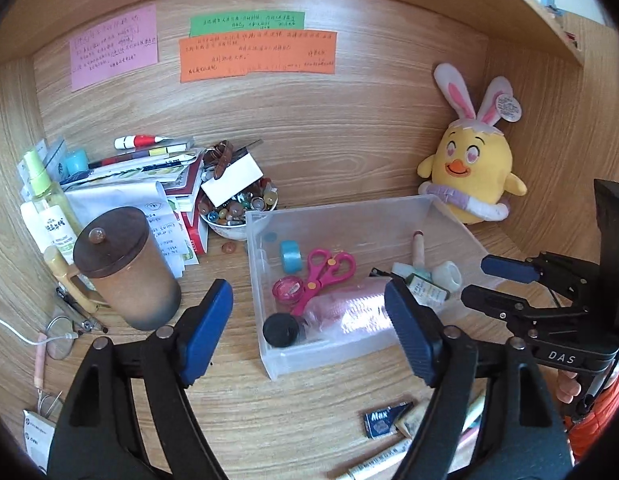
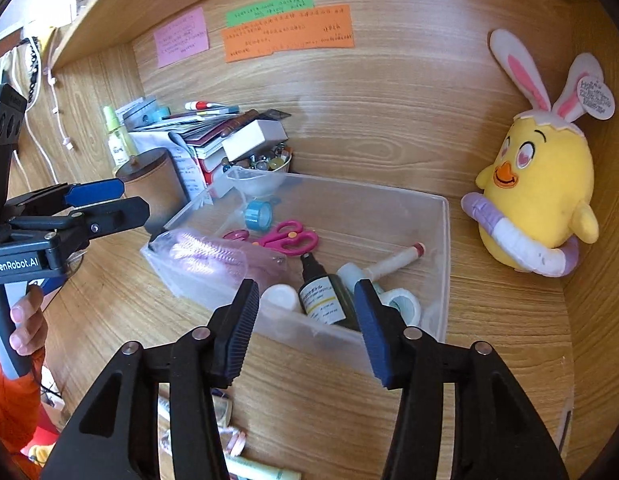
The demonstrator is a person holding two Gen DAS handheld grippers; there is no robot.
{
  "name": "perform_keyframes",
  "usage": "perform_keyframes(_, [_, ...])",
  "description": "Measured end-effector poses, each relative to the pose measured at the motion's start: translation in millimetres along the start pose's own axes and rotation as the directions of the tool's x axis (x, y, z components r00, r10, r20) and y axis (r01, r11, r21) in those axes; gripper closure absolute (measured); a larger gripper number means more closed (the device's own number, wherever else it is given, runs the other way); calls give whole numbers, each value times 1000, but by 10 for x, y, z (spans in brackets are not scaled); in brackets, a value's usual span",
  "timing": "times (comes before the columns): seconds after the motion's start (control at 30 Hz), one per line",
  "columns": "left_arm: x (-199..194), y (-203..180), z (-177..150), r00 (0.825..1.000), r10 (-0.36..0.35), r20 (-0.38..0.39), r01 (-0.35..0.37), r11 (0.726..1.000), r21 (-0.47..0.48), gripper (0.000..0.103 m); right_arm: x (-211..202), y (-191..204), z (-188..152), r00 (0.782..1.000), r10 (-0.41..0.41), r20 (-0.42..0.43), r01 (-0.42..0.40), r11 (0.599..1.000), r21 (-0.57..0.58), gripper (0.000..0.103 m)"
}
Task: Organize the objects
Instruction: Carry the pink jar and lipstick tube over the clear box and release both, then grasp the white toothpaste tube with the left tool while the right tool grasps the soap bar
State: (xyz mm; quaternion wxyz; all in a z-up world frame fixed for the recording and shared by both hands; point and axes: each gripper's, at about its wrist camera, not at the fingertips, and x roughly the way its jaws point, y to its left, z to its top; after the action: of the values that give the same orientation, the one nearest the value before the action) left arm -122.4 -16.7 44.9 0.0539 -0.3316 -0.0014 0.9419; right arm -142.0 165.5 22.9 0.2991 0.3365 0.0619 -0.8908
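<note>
One clear bin point(image 1: 393, 204) (half full).

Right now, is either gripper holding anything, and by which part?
Nothing is held. The left gripper and right gripper are both open over the bin.

A yellow plush chick point(image 1: 467, 168) sits in the desk's right corner; coloured paper notes point(image 1: 257, 54) hang up left of it.

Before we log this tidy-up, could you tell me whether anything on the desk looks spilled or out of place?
Yes: one reddish bead lies loose on the desk beside the bowl of beads, seemingly spilled; a white box sits tilted on that bowl.
</note>
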Motion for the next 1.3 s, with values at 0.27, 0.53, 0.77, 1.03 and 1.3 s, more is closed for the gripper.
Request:
perform_keyframes(0.27, [-76,-141,-386,997,-9,-71,13,998,58,23,-141,87,-353,999,-8,-51,6,999,-35,53])
perform_keyframes(0.53, [80,-218,-937,976,-30,-217,46,997,67,24,-18,283,-620,991,61,-120,-66,997,-34,53])
perform_keyframes(0.77, [42,-302,-1207,961,-94,-260,122,988,91,30,90,435,-676,981,111,-159,-117,993,-26,53])
perform_keyframes(1.03, [172,-336,-1325,946,-123,-300,158,983,93,38,313,595,-739,960,143,-242,-155,988,-27,53])
perform_keyframes(1.3, [145,-348,-1351,959,-111,-262,145,983,114,66,456,655,-760,958,108,-265,-122,992,-37,57])
